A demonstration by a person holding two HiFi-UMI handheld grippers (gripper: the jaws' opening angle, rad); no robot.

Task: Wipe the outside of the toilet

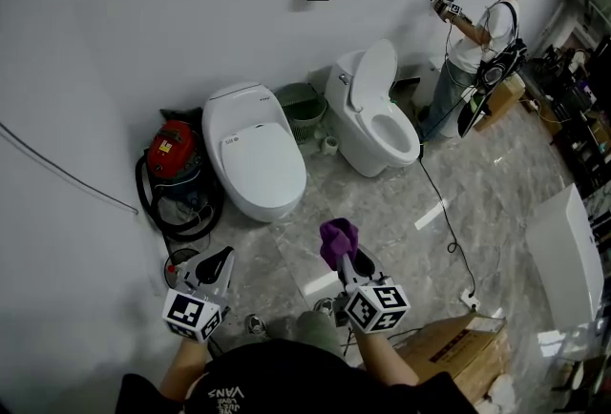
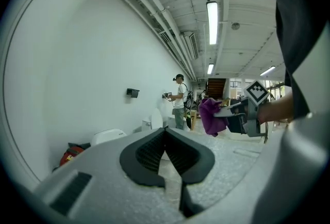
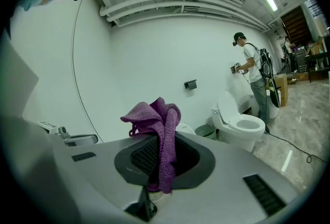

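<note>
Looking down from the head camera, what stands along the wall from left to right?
red vacuum cleaner → toilet with lid closed → green bin → toilet with lid open → person standing at the wall

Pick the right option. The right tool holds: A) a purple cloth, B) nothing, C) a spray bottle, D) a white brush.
A: in the right gripper view, the purple cloth is pinched between the jaws of the right tool and bunches up above them.
</note>
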